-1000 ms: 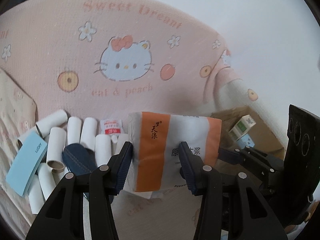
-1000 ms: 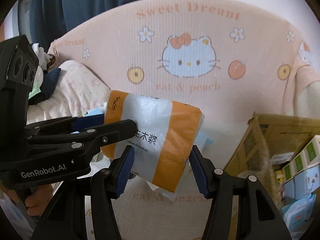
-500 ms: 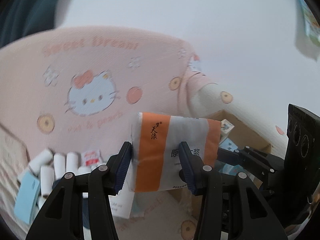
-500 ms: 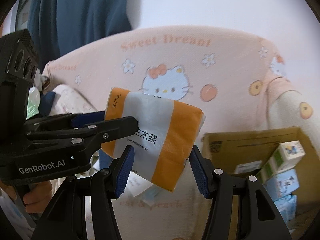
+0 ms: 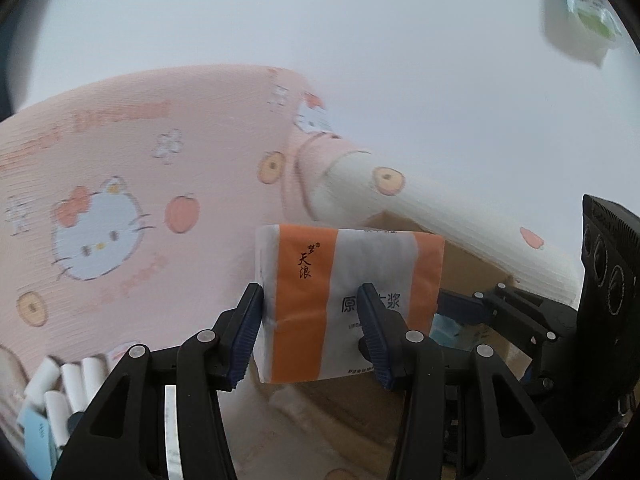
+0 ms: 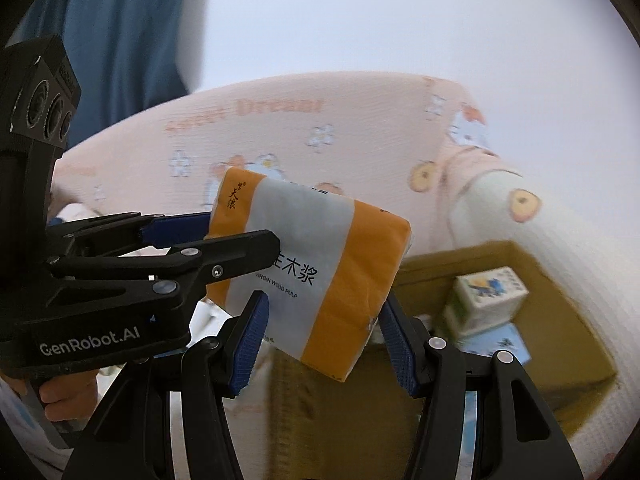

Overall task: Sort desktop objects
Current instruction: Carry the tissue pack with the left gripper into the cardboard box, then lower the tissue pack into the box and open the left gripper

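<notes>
Both grippers, left gripper (image 5: 310, 334) and right gripper (image 6: 326, 340), clamp my tissue pack (image 6: 312, 268), up-left of cardboard box (image 6: 560, 320).

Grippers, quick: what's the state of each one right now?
Left gripper: closed on the tissue pack, held in the air.
Right gripper: fingers straddle the same pack; whether they press it cannot be told.

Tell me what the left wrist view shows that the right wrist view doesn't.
Only the left wrist view shows the white cardboard tubes at lower left and a packet on the wall. Only the right wrist view shows small cartons inside the cardboard box, plus a blue curtain. Both show the orange-and-white tissue pack, held in both grippers' jaws, and the Hello Kitty cushion.
</notes>
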